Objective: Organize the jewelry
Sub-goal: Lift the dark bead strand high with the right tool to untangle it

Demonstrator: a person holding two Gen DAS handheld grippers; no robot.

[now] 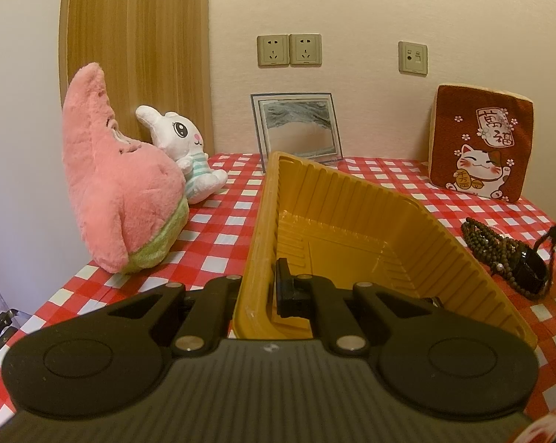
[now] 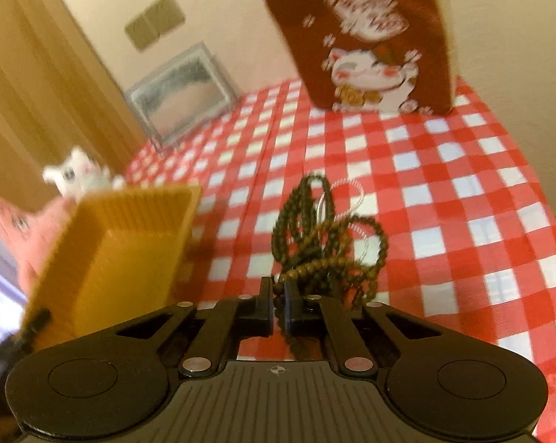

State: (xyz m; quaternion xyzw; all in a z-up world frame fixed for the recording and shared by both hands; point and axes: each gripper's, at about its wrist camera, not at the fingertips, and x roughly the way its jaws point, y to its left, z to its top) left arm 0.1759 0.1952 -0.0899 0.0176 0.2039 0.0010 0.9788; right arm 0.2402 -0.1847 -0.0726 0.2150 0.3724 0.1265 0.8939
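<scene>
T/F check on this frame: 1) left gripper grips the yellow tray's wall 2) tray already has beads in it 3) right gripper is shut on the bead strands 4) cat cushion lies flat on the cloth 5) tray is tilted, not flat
1) The left gripper grips the yellow tray by its wall. True: one finger is inside the wall and one outside.
2) The tray already has beads in it. False: the visible inside is bare.
3) The right gripper is shut on the bead strands. True: strands pass between its closed fingers.
4) The cat cushion lies flat on the cloth. False: it stands upright near the wall.
5) The tray is tilted, not flat. True: in the right wrist view it sits at an angle above the checkered tablecloth.
</scene>
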